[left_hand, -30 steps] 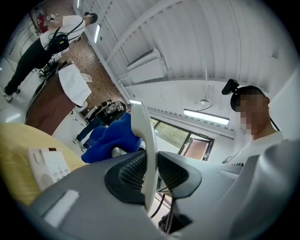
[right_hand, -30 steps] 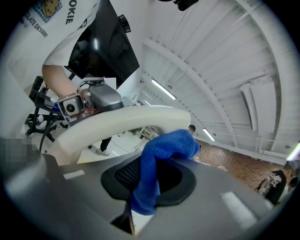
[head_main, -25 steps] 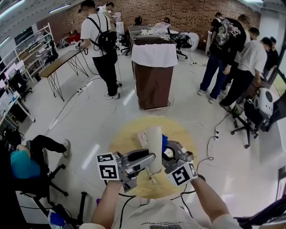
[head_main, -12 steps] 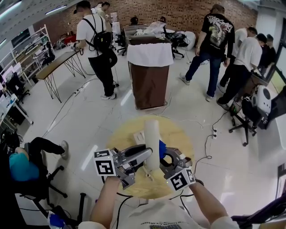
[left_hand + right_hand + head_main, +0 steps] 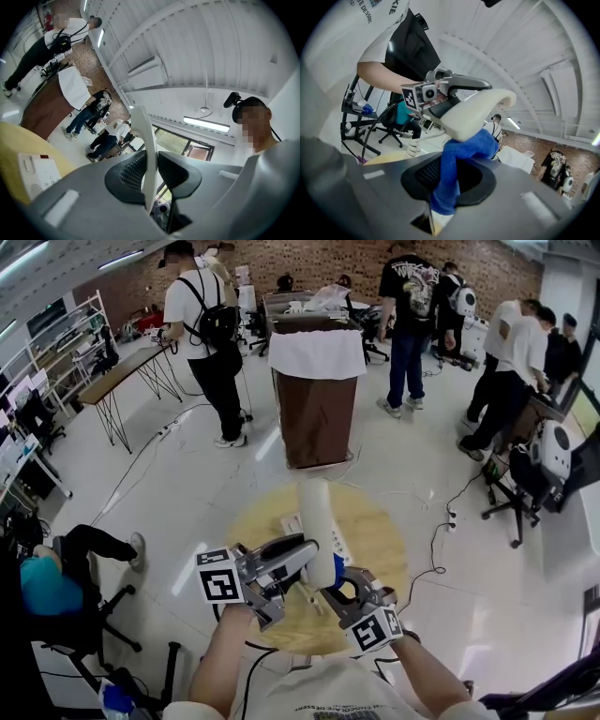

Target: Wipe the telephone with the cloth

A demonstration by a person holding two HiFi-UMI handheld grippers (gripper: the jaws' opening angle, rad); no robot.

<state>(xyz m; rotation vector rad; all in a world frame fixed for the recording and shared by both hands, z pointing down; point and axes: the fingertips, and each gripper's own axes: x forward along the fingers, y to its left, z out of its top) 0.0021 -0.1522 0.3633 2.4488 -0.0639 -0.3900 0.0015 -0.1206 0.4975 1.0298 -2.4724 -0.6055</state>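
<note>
touching handset (image 5: 317,521), cloth (image 5: 468,149) between right tongs (image 5: 451,180)

Bright, even indoor light from ceiling strip lights (image 5: 206,123). The glossy pale floor (image 5: 178,493) carries white glare streaks and soft shadows. Every view bulges fisheye-style; both gripper views fade into dark, blurred round edges.

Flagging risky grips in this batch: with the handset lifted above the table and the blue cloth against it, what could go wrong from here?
1. The left gripper pinches the white handset edge-on across a thin section; rubbing pressure may twist it loose and drop it onto the round table.
2. The right gripper holds only a narrow bunch of the blue cloth; dragging it along the handset could pull it free.
</note>
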